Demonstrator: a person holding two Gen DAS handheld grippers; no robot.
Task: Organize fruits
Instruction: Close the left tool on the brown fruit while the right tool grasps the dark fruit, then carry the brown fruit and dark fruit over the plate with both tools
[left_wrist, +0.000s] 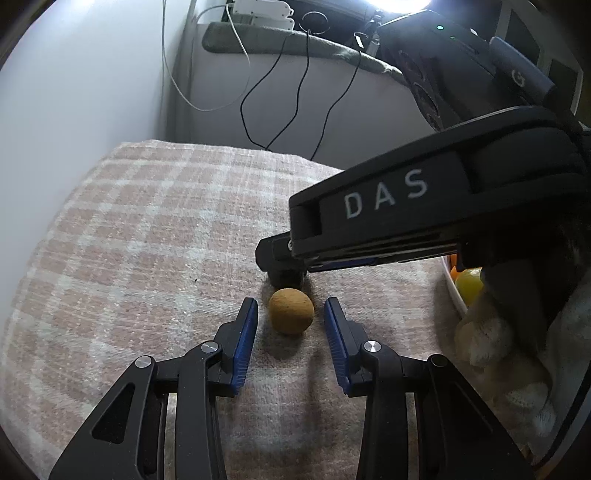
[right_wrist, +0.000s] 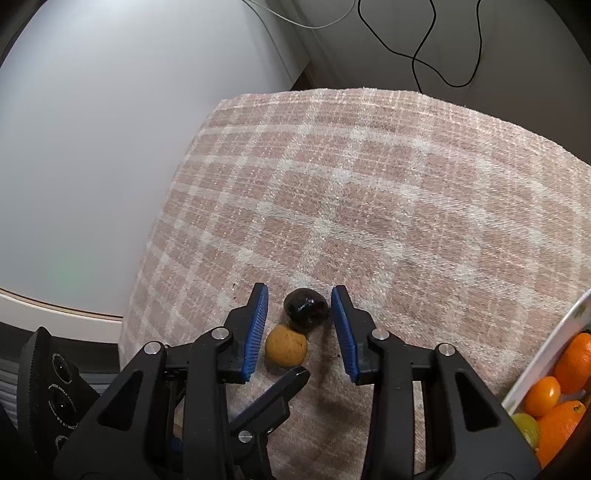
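Both grippers are hanging open: the left gripper around the tan fruit, the right gripper around the dark fruit. The fruits are touching, so squeezing one could roll the other away.

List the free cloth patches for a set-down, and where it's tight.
Free: checked cloth beyond the dark fruit, out to the far and left edges. Crowded: dark fruit touches the tan fruit, with the left gripper and right gripper open around them; fruit tray at right.
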